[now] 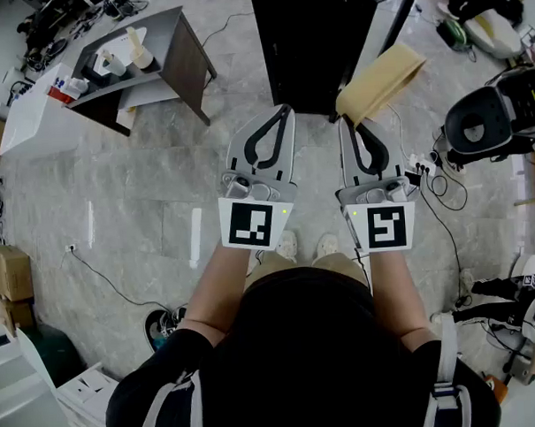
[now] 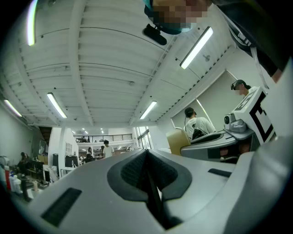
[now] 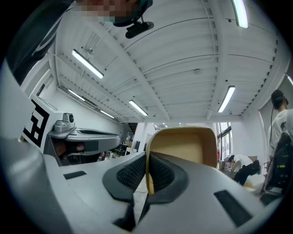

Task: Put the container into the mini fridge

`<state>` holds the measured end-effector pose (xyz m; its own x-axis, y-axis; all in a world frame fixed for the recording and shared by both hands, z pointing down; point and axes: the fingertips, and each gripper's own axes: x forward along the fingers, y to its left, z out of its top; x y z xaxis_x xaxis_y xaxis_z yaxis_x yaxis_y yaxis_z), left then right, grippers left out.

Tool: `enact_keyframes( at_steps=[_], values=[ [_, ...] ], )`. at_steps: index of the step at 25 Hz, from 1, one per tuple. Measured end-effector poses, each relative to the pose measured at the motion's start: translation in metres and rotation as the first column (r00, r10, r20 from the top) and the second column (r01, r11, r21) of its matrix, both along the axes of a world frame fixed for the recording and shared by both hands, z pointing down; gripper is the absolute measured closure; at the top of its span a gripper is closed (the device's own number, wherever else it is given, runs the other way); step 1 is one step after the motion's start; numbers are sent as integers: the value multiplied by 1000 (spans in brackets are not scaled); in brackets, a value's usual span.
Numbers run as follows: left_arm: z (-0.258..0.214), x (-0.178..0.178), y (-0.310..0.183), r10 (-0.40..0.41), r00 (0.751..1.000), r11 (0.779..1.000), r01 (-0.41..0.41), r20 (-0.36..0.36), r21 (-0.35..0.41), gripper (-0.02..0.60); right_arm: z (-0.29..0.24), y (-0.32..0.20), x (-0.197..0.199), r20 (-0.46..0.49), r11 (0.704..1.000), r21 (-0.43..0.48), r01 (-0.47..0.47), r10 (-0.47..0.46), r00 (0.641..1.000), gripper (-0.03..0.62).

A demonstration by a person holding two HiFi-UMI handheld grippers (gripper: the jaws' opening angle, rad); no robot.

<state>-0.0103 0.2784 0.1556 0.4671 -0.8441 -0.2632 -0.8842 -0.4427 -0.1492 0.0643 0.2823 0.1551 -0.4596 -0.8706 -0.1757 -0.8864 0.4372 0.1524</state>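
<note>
Jaws of the right gripper [image 1: 346, 123] are clamped on one wall of the tan container [image 1: 381, 84], which hangs tilted in the air just in front of the black mini fridge [image 1: 309, 47], by its right front corner. In the right gripper view, the container's thin wall runs down between the ribbed pads [image 3: 130, 172]. The left gripper [image 1: 286, 112] is alongside, also just in front of the mini fridge, its jaws pressed together with nothing between them. Both grippers are held above the grey tiled floor [image 1: 143, 196] before the mini fridge.
</note>
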Motion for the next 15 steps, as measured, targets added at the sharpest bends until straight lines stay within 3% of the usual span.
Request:
enact_keyframes(
  at_steps=[8,15],
  values=[
    [-2,2,-2,-8,1000,1000,8,-5,3,558,20,1,9,-75,1000,-9,6,-7,997,549],
    [-2,-2,-5,-8,1000,1000,8,-9,0,558,19,-2,4,-72,1000,-8,9,-9,997,549]
  ],
)
